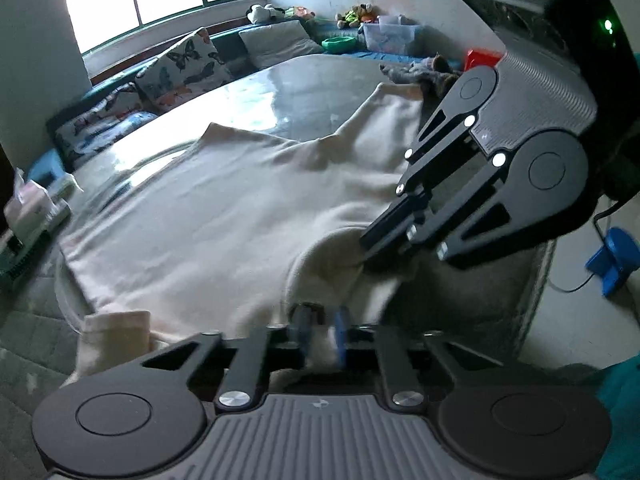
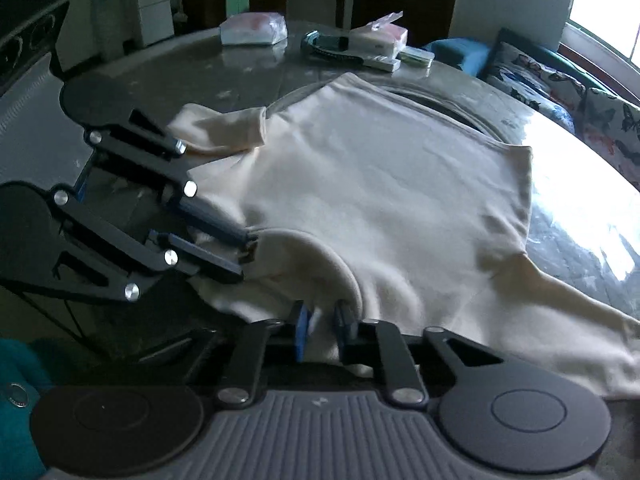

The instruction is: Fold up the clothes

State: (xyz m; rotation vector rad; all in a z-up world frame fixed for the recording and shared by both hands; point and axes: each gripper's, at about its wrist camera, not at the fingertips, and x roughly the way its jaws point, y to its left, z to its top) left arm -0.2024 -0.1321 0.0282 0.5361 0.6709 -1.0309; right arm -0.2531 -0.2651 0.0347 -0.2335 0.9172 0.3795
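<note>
Cream sweater point(image 2: 360, 184) lies spread flat on the glossy tabletop point(image 2: 580, 168), neckline toward both claws, hem toward tissue packs point(image 2: 254, 29) and a brush point(image 2: 332, 46) at the far edge. Left claw point(image 2: 246, 250) and right claw point(image 2: 326, 326), both angled downward, pinch the collar.

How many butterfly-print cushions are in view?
2 clearly show in the left wrist view: one butterfly cushion propped upright below the window, another lying lower, nearer the table. More may be hidden outside the frame.
</note>
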